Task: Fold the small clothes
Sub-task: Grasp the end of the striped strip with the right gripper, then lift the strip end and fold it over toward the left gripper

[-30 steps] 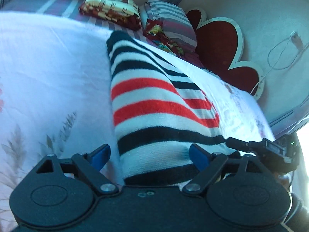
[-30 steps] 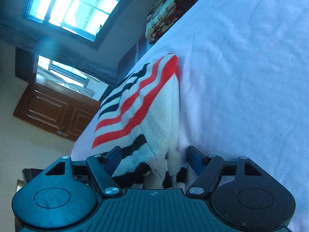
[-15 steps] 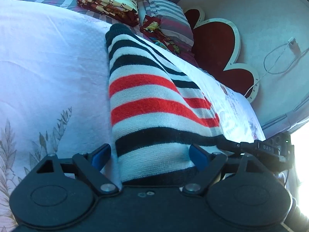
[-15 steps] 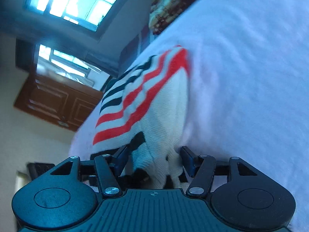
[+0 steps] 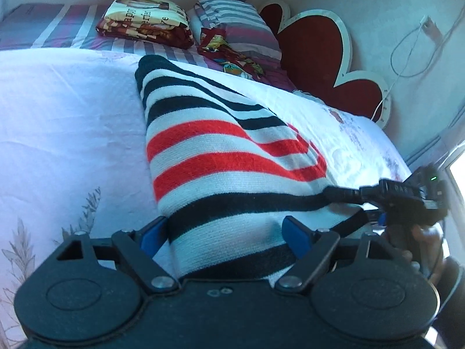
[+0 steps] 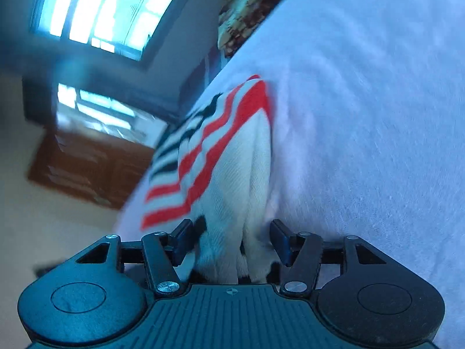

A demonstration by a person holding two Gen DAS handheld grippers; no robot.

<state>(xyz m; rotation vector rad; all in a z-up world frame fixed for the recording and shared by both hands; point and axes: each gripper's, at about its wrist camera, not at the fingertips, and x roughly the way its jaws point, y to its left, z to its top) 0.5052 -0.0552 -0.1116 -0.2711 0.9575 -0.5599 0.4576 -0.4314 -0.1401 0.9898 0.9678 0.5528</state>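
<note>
A small knit garment point(image 5: 221, 157) with white, black and red stripes lies lengthwise on the white bedsheet point(image 5: 64, 122). Its near end passes between the blue pads of my left gripper point(image 5: 223, 234), whose jaws stand wide apart around the cloth. In the right wrist view the same garment point(image 6: 232, 157) bunches between the fingers of my right gripper point(image 6: 229, 242), whose jaws press the bunched cloth on both sides. The right gripper also shows at the right edge of the left wrist view point(image 5: 407, 197), at the garment's near right corner.
Folded patterned blankets point(image 5: 145, 20) and a striped pillow point(image 5: 238, 26) lie at the head of the bed. A red heart-shaped headboard point(image 5: 319, 55) and a hanging white cable point(image 5: 412, 49) are behind. A window point(image 6: 101, 8) and a wooden cabinet point(image 6: 87, 168) are beyond the bed.
The right gripper's jaws have narrowed onto the bunched cloth and its view has swung, now blurred. The left gripper has shifted a little; its jaws stay apart.
</note>
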